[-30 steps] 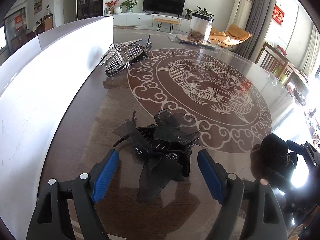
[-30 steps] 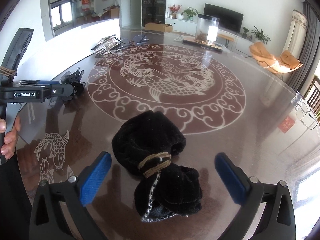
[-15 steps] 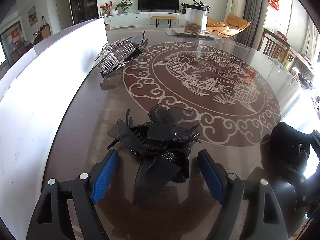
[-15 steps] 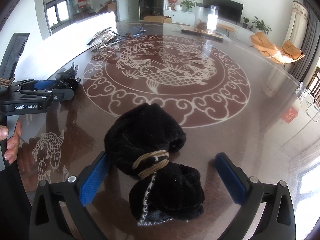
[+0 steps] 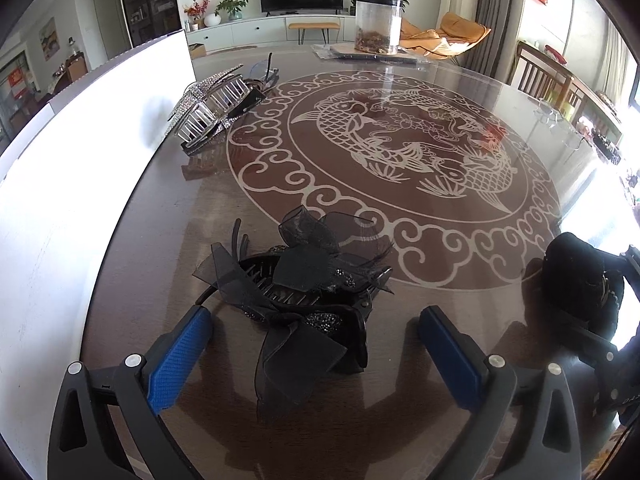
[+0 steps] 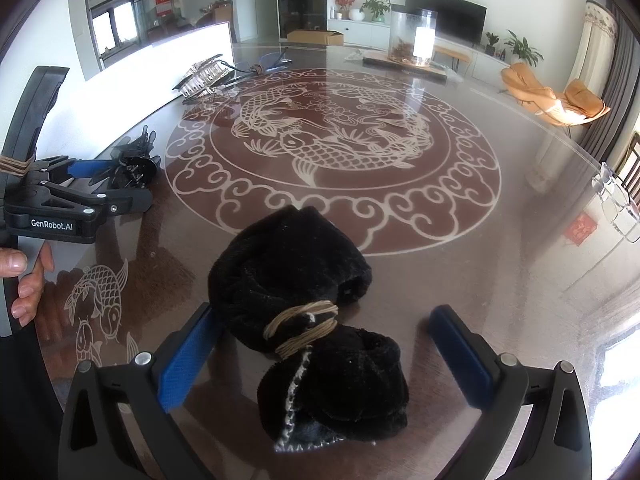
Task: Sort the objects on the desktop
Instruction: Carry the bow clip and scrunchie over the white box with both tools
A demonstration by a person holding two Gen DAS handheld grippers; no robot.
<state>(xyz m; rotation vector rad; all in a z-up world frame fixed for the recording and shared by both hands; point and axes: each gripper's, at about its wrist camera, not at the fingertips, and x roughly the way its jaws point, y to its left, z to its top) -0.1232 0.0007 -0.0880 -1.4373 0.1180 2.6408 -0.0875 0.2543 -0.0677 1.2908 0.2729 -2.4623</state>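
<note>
A black hair clip with a gauze bow [image 5: 304, 292] lies on the dark table between the open fingers of my left gripper [image 5: 314, 334]. It also shows in the right wrist view [image 6: 132, 164], beside the left gripper [image 6: 116, 184]. A black fuzzy cloth bundle tied with tan cord [image 6: 304, 300] lies between the open fingers of my right gripper [image 6: 326, 336]. The bundle shows at the right edge of the left wrist view [image 5: 580, 280]. Neither gripper touches its object.
A rhinestone hair claw [image 5: 216, 104] and dark glasses [image 5: 264, 70] lie at the far left by a white board [image 5: 80, 152]. A clear jar [image 5: 378, 26] stands on a tray at the far edge. Clear glasses [image 6: 616, 200] lie at the right.
Both grippers have moved forward, so the hair clip and the black bundle sit deeper between their open fingers. Nothing has been gripped.
</note>
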